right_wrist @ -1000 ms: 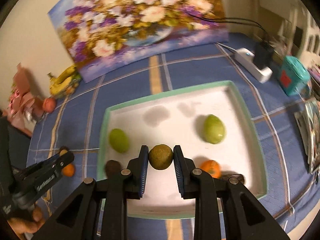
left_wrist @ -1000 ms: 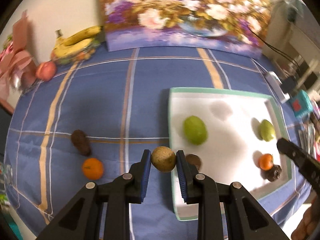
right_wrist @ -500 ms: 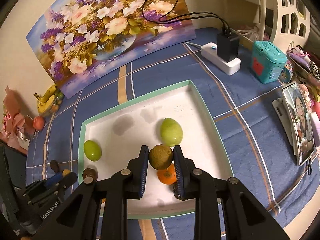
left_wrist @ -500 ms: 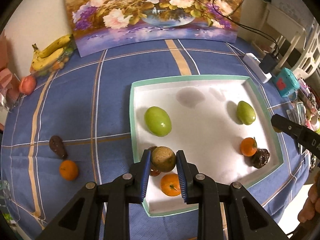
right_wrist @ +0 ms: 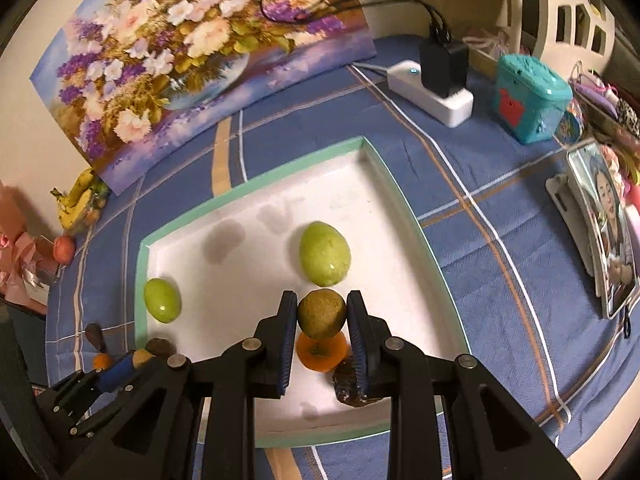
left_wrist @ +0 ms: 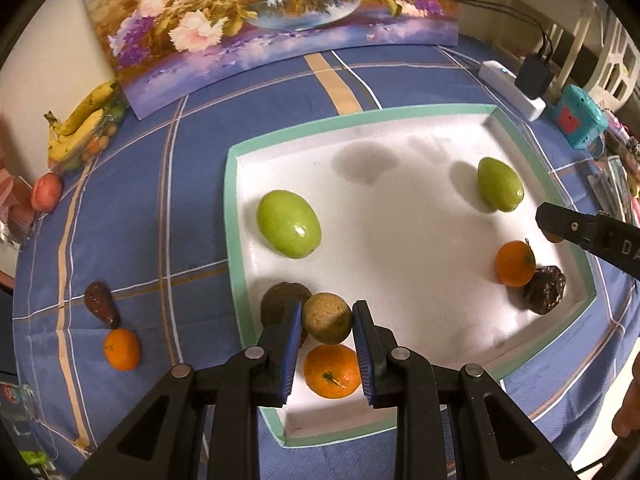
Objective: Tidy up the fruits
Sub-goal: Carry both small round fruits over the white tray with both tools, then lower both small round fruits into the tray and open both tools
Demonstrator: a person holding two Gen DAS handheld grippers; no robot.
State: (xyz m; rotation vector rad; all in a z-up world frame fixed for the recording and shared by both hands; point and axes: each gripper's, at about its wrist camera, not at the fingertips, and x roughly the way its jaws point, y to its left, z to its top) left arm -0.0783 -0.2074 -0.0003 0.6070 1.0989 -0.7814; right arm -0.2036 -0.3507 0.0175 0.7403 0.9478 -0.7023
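Observation:
My left gripper (left_wrist: 326, 318) is shut on a round brownish-green fruit (left_wrist: 327, 318), held over the near left corner of the white tray with a teal rim (left_wrist: 234, 240), above an orange (left_wrist: 332, 371) and a dark brown fruit (left_wrist: 276, 304). My right gripper (right_wrist: 322, 316) is shut on a similar brownish-green fruit (right_wrist: 322, 314) over the tray's near right part (right_wrist: 416, 228), above an orange (right_wrist: 321, 354) and a dark wrinkled fruit (right_wrist: 348, 384). Two green mangoes (left_wrist: 289, 229) (left_wrist: 500, 190) lie in the tray.
On the blue plaid cloth left of the tray lie a dark fruit (left_wrist: 102, 310) and an orange (left_wrist: 122, 349). Bananas (left_wrist: 82, 124) and a peach (left_wrist: 47, 192) sit far left. A flower painting (left_wrist: 272, 20) stands behind. A power strip (right_wrist: 432, 92), teal box (right_wrist: 530, 98) and phone (right_wrist: 608, 224) lie right.
Both grippers, each still holding its fruit, moved over the tray: the left from the tray's left edge to its near left corner, the right toward the near right, over the orange.

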